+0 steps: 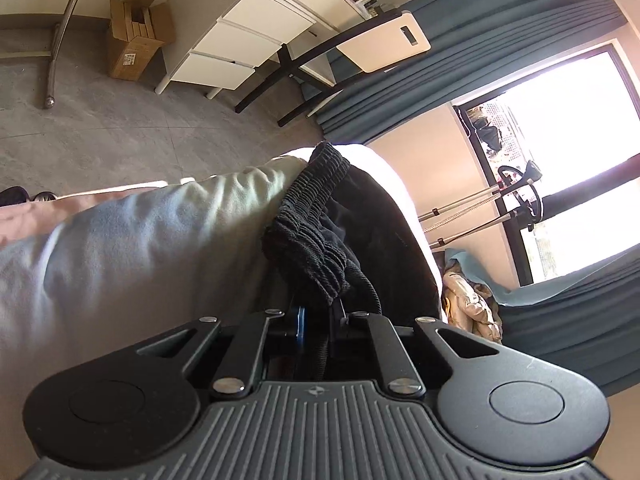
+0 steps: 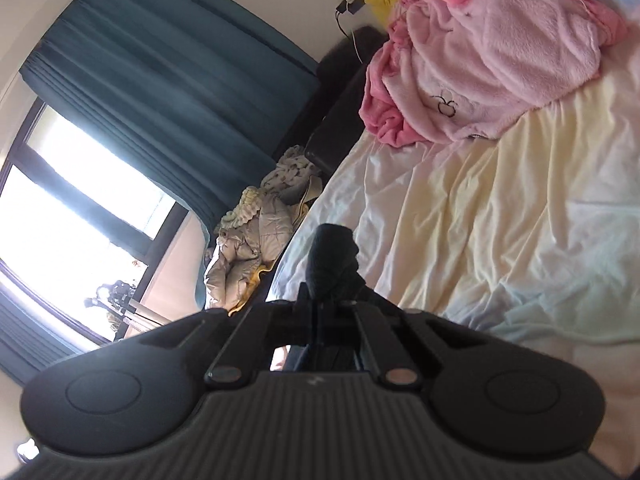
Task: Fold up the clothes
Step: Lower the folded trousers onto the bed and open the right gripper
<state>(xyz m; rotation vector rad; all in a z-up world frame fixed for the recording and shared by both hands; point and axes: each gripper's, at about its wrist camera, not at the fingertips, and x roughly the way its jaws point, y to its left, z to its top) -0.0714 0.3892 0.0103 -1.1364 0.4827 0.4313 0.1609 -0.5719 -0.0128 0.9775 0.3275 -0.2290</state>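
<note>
A black garment with a ribbed elastic waistband (image 1: pixel 316 224) lies bunched over the pale bedsheet (image 1: pixel 132 240), a black drawcord trailing from it. My left gripper (image 1: pixel 320 312) is shut on the waistband, which rises straight out from between its fingers. In the right wrist view my right gripper (image 2: pixel 332 300) is shut on another bunch of the same black fabric (image 2: pixel 334 256), held up above the cream sheet (image 2: pixel 500 220). The fingertips of both grippers are buried in the cloth.
A pink fleece heap (image 2: pixel 480 52) lies at the far end of the bed. Beige jackets (image 2: pixel 248 248) are piled beside the bed under teal curtains (image 2: pixel 160 92). A white drawer unit (image 1: pixel 248 36), a cardboard box (image 1: pixel 136 32) and a black-legged chair (image 1: pixel 360 48) stand on the grey floor.
</note>
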